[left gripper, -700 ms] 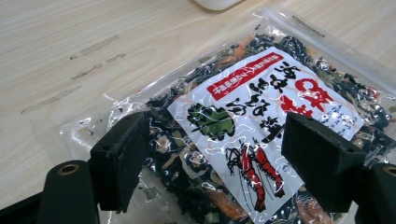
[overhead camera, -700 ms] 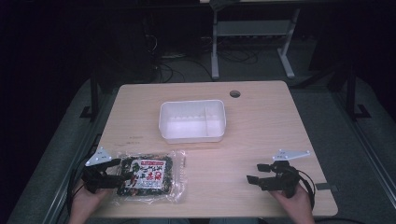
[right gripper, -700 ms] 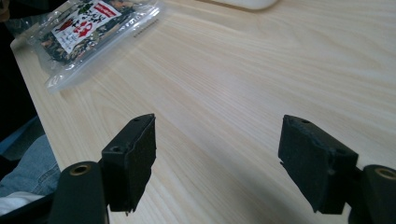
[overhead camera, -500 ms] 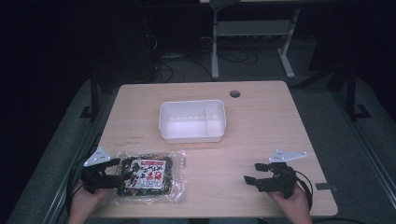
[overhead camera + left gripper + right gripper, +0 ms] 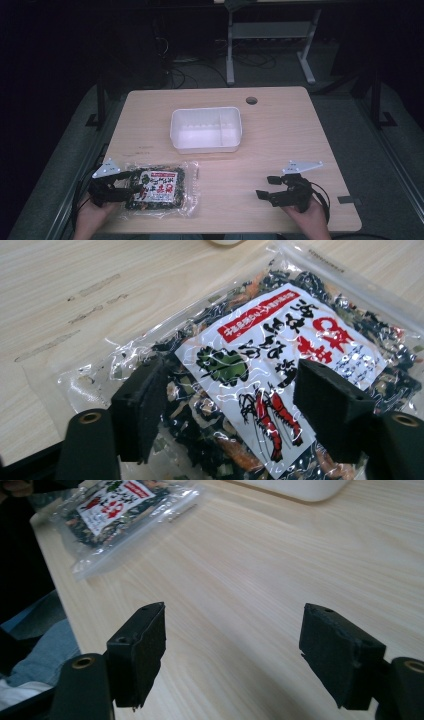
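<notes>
A clear bag of dried seaweed mix with a white label and a red prawn picture lies flat near the table's front left corner. My left gripper reaches over the bag's left end. In the left gripper view its jaws stand wide apart over the bag, one on each side of the label, with the pads not pressing on it, so the left gripper is open. My right gripper hovers at the front right, pointing left. It is open over bare wood, with the bag far ahead.
A white two-compartment tray sits empty at the table's middle, behind the bag; its edge shows in the right gripper view. A cable hole lies near the back edge. Bare wood spreads between the two grippers. Dark floor and a metal stand lie beyond.
The right gripper has shifted a little to the left. The left gripper and the bag have kept still.
</notes>
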Available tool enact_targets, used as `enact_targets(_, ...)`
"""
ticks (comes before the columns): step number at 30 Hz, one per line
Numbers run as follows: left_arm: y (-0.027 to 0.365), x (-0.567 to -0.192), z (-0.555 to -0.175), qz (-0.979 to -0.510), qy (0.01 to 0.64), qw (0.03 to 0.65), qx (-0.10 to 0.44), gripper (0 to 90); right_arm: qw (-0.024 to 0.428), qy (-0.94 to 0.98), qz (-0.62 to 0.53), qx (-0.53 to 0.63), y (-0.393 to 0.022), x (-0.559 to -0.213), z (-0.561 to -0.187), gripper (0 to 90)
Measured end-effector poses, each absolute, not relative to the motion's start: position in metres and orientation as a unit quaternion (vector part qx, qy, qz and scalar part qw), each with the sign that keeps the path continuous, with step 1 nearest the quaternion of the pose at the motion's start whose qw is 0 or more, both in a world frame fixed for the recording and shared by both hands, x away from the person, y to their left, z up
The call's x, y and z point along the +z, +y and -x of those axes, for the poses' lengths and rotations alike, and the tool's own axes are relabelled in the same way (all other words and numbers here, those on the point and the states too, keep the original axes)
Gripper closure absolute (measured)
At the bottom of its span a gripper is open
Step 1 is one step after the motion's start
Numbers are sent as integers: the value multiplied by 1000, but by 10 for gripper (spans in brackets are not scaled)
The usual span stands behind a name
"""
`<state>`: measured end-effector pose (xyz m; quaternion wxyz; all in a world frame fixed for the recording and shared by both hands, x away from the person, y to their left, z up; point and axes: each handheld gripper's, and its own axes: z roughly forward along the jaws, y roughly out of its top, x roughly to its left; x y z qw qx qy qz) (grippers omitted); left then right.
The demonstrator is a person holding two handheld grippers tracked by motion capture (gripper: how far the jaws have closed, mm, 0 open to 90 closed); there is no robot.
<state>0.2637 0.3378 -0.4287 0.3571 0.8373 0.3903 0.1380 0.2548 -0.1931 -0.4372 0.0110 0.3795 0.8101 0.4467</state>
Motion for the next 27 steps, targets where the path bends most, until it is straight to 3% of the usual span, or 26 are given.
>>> enact_targets(27,339,-431,-265,-842,384,357,125,379,-51,843,-321,429,-97,-430,-278,244)
